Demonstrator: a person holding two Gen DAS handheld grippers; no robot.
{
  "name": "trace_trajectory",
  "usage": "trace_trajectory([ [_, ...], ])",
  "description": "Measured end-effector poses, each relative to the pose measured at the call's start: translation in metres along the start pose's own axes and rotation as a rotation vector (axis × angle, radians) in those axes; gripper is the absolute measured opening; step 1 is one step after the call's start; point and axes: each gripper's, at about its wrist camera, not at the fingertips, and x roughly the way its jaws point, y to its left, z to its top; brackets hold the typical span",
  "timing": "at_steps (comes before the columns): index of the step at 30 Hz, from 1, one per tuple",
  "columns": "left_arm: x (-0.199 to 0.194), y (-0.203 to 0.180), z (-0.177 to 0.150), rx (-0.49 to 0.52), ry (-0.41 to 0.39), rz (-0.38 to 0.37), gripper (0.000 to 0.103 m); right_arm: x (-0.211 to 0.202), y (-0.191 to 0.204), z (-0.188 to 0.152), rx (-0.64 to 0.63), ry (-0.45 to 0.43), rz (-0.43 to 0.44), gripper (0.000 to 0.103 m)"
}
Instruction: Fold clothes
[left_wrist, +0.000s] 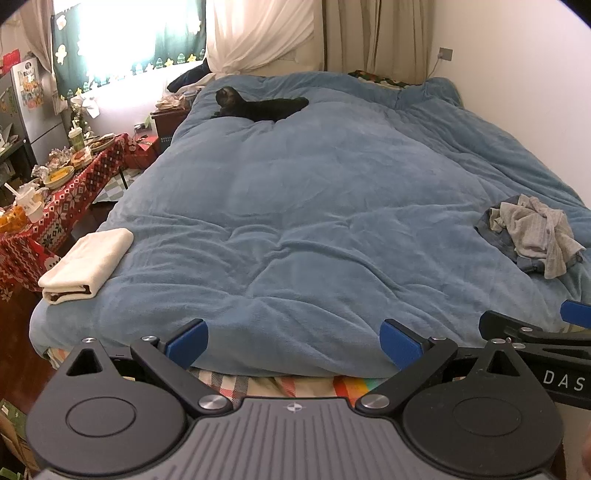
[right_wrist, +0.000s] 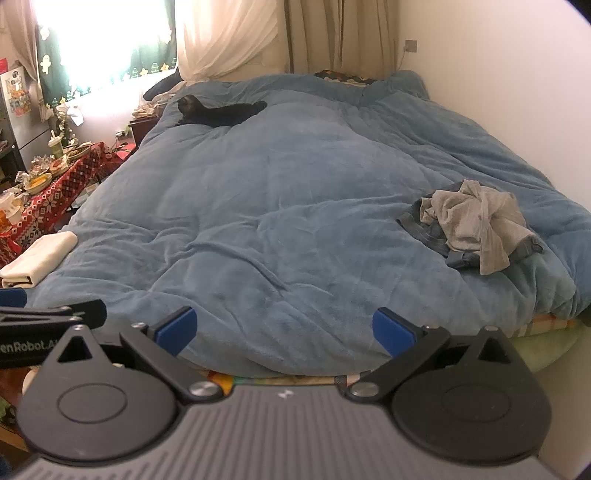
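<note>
A bed (left_wrist: 332, 221) covered by a blue fleece duvet is filling both wrist views. The left gripper (left_wrist: 294, 343) is hovering over the bed's near edge with its blue-padded fingers (left_wrist: 186, 343) spread wide and nothing between them. The right gripper (right_wrist: 284, 332) is hanging beside it over the same near edge, its fingers (right_wrist: 391, 332) likewise standing wide apart and holding nothing.

A crumpled pile of clothes (right_wrist: 476, 225) is lying near the bed's right edge, toward the near right corner: a grey garment (left_wrist: 535, 232) is sitting on top of what is probably denim, though the folds are hiding most of it. At the near left corner a folded cream cloth (left_wrist: 85, 266) is resting flat on the duvet, well apart from the pile.

A dark cat (left_wrist: 258, 105) is stretching out near the bed's far left corner. Beside the bed's left edge a table (left_wrist: 70, 195) with a red patterned cloth is carrying dishes and cups.
</note>
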Motion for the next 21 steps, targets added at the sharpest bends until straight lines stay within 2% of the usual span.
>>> trace_trajectory([
  [21,-0.0001,-0.0016,0.001,0.008,-0.003,-0.005,0.1,0.001,-0.0022,0.0031,-0.007,-0.001,-0.008,0.102],
])
